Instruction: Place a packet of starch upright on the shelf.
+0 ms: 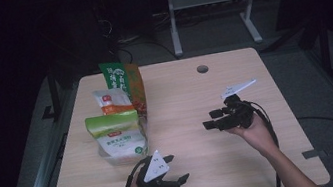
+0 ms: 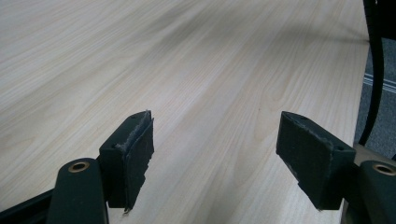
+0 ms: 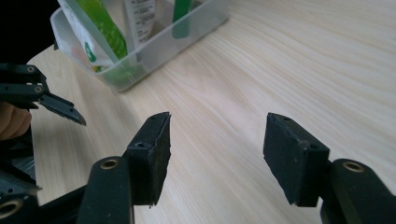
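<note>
Packets stand upright in a clear plastic tub (image 1: pixel 123 153) at the left side of the pale wooden worktop (image 1: pixel 246 162), seen from the high view: a green-topped white bag (image 1: pixel 116 132) in front, a smaller white-and-orange pouch (image 1: pixel 112 101) behind it, and a tall green-and-orange pack (image 1: pixel 126 82) at the back. The tub's walls appear to keep them from toppling. The left claw (image 1: pixel 176 170) hovers near the worktop's front edge, just beside the tub's near corner, jaws apart and empty. The right claw (image 1: pixel 213 119) hangs mid-worktop, also spread and empty, aimed towards the tub with bare wood between them.

The left gripper view looks along its parted pads (image 2: pixel 140 154) over bare grain; the worktop's right edge (image 2: pixel 359 107) runs close by, a cable hanging past it.

The right gripper view frames the tub (image 3: pixel 154 51) ahead beyond open wood, green bag (image 3: pixel 100 28) leaning inside, leaving, by the look of it, a free approach.
</note>
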Demonstrator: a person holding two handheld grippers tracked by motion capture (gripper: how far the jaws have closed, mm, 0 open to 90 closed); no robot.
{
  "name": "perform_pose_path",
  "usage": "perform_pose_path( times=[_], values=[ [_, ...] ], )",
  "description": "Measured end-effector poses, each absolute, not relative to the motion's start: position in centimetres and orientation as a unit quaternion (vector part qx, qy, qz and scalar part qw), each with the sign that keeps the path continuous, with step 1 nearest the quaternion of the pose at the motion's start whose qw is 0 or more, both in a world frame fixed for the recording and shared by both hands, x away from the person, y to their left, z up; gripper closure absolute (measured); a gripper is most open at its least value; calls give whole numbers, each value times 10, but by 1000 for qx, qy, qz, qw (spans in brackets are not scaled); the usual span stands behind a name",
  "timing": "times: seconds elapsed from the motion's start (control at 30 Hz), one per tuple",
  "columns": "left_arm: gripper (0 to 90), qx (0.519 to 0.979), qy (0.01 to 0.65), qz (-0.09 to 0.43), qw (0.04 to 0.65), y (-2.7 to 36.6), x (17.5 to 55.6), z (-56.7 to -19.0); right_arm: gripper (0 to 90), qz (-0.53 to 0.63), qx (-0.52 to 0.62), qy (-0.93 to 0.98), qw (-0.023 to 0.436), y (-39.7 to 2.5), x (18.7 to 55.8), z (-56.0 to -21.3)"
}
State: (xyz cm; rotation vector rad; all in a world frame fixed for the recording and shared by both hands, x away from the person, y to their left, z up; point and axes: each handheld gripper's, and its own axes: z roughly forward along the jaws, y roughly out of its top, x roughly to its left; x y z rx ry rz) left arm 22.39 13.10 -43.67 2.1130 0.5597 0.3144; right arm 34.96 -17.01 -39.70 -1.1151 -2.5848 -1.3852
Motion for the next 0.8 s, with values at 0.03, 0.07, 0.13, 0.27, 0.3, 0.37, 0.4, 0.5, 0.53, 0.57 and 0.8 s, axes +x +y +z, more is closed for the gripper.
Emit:
perform_pose_path(
  times=[0.03,0.07,0.13,0.27,0.3,0.37,0.4,0.5,0.53,0.57,0.8],
  values=[
    [271,854,227,127,450,131,224,-437,403,-440,-360,-823,4,-173,349,-397],
    [271,854,227,127,450,131,224,-437,402,-442,-360,-822,1,-176,348,-399],
    [271,854,227,128,451,131,224,-437,397,-441,-365,-820,1,-182,345,-401],
    [271,854,228,127,450,131,224,-437,393,-439,-375,-817,0,-192,341,-404],
    [271,854,228,127,450,131,225,-437,388,-438,-377,-816,-1,-195,341,-406],
    [270,856,228,127,447,132,225,-436,388,-439,-379,-814,-3,-200,339,-408],
    [270,855,228,127,449,131,225,-437,387,-438,-382,-814,-2,-202,338,-409],
    [269,854,229,127,449,131,225,-437,385,-437,-387,-812,-3,-209,335,-413],
    [269,855,229,127,448,132,225,-436,384,-437,-391,-810,-3,-211,334,-414],
    [269,854,228,127,449,132,225,-436,381,-436,-393,-810,-3,-213,333,-415],
    [268,853,230,128,451,132,225,-437,371,-433,-403,-806,-2,-226,323,-425]
  ],
)
